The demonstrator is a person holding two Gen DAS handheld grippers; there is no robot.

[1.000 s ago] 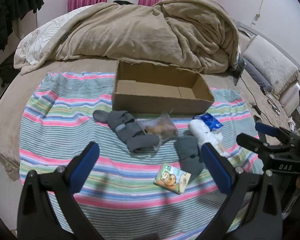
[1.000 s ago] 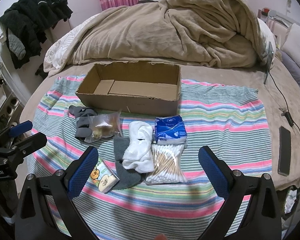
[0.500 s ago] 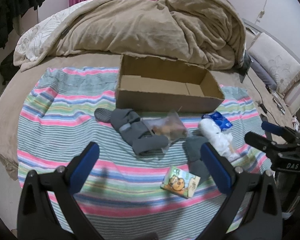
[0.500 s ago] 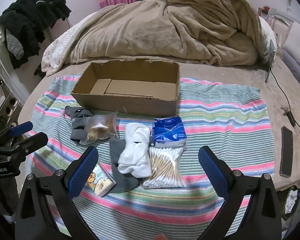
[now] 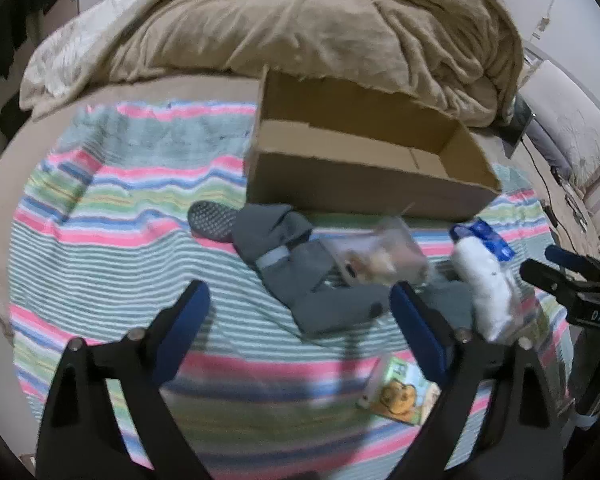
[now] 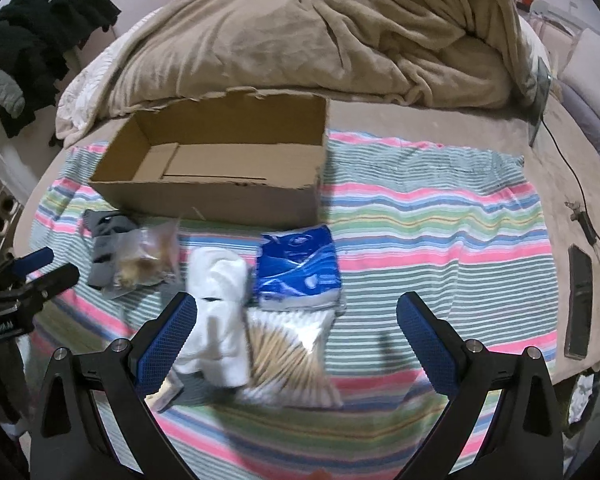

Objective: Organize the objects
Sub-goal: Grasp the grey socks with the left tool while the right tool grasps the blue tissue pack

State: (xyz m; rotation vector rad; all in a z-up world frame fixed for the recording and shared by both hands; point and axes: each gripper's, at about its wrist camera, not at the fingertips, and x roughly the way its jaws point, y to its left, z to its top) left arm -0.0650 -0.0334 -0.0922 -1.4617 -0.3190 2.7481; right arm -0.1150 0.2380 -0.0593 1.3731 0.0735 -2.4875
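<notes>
Hovering apart and empty, the left gripper [image 5: 300, 312], its jaws just narrowing, frames the grey socks [image 5: 300, 276]. Soft, light; pinch mid-bundle. The right gripper [image 6: 296, 320] gapes empty.

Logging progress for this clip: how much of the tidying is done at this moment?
Nothing is packed: the cardboard box is empty. In hand: nothing. The left gripper, jaws just closing a little, and the right gripper are both open above the items. Left on the striped cloth: grey socks, clear bag, white sock, blue tissue pack, cotton swabs, small carton.
</notes>
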